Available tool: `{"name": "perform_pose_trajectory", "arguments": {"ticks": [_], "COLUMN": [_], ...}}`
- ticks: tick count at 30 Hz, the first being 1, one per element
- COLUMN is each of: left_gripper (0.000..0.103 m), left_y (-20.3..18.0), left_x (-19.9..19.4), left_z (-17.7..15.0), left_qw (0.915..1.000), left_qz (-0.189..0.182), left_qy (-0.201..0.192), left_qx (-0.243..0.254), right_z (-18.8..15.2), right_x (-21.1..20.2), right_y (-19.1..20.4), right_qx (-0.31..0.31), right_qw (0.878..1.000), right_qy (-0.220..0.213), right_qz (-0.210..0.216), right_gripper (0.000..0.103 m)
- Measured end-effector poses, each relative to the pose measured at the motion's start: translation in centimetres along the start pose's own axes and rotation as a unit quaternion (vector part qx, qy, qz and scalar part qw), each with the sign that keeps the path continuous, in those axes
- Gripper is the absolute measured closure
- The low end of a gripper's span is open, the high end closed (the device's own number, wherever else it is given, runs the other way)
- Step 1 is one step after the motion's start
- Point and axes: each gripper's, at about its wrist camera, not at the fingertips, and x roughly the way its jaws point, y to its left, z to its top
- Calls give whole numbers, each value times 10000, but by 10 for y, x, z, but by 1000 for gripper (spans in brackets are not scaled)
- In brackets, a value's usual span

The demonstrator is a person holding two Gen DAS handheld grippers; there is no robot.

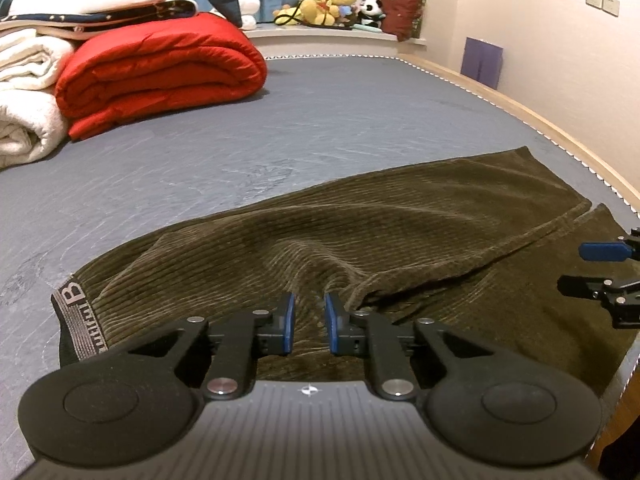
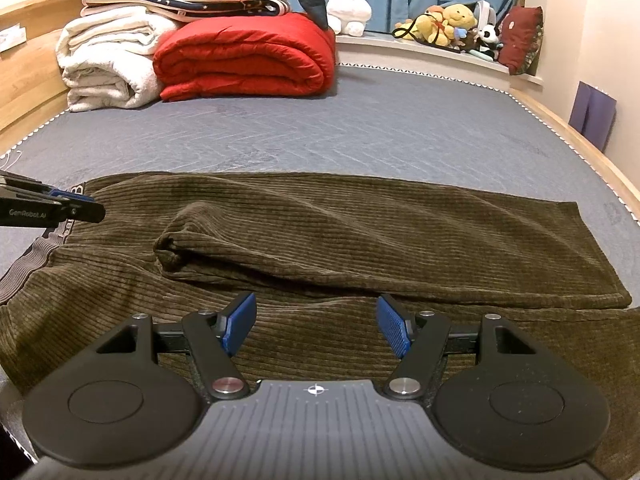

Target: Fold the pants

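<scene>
Olive-brown corduroy pants (image 1: 420, 216) lie flat across the near part of the grey bed, with one leg folded over the other (image 2: 380, 232). The grey lettered waistband (image 1: 76, 312) is at the left end (image 2: 28, 264). My left gripper (image 1: 310, 320) sits low over the cloth near the waist with its jaws narrowed to a small gap. A ridge of corduroy runs into that gap, and whether the pads press on it does not show. It enters the right wrist view as the left gripper (image 2: 76, 208) at the left edge. My right gripper (image 2: 316, 320) hovers open over the lower leg, also seen in the left wrist view (image 1: 596, 268).
A rolled red quilt (image 2: 248, 60) and stacked white blankets (image 2: 104, 64) sit at the far left of the bed, with a plush shark on top. Stuffed toys (image 2: 452, 24) line the window ledge. The bed's wooden edge (image 1: 540, 120) runs along the right, close to the pant hems.
</scene>
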Motion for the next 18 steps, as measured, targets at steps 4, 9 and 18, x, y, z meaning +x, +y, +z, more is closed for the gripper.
{"name": "perform_pose_trajectory", "arguments": {"ticks": [4,9,18], "left_gripper": [85,85,85], "left_y": [-3,-4,23], "left_x": [0,-1,4], "left_z": [-1,-2,8], "left_qw": [10000,9999,9995], "left_qz": [-42,-109,-89], "left_qy": [4,-15,137], "left_qx": [79,100,-267], "right_z": [0,0,3], "right_x": [0,1,-2], "right_y": [1,1,1], "right_qx": [-6,-15,114], "right_qw": [10000,10000,9997], "right_qy": [2,18,-212], "right_qz": [-3,6,31], "right_gripper": [34,34,54]}}
